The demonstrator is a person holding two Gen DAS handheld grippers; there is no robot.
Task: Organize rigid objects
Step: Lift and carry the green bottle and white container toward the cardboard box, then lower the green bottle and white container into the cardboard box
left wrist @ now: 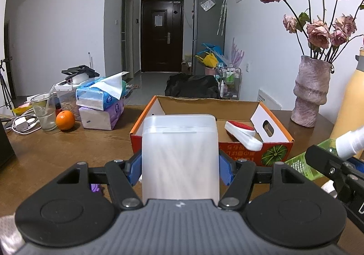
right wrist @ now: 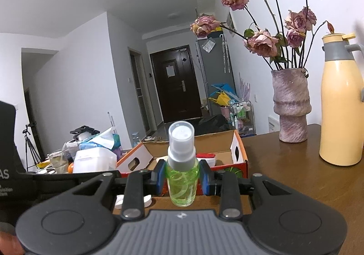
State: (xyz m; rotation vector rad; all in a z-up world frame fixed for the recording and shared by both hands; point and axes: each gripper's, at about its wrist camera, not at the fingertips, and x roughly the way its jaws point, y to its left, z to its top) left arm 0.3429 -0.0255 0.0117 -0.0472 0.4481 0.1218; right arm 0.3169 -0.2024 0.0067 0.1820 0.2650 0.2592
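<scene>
My left gripper (left wrist: 179, 169) is shut on a frosted white plastic container (left wrist: 179, 155), its blue pads pressing both sides, held upright just in front of an open orange cardboard box (left wrist: 229, 149). Inside the box lies a white and red brush (left wrist: 242, 134). My right gripper (right wrist: 182, 177) is shut on a green spray bottle (right wrist: 181, 177) with a clear cap, upright, also in front of the cardboard box (right wrist: 241, 155). In the left wrist view the right gripper and the spray bottle (left wrist: 348, 141) show at the right edge. The white container (right wrist: 94, 160) appears at left in the right wrist view.
On the brown wooden table (left wrist: 68, 148) stand tissue packs (left wrist: 102, 104), an orange (left wrist: 65, 120), a glass with a straw (left wrist: 44, 114) and cables at left. A pink vase of dried roses (right wrist: 291, 107) and a yellow thermos (right wrist: 341, 104) stand at right. White caps (right wrist: 145, 200) lie under my right gripper.
</scene>
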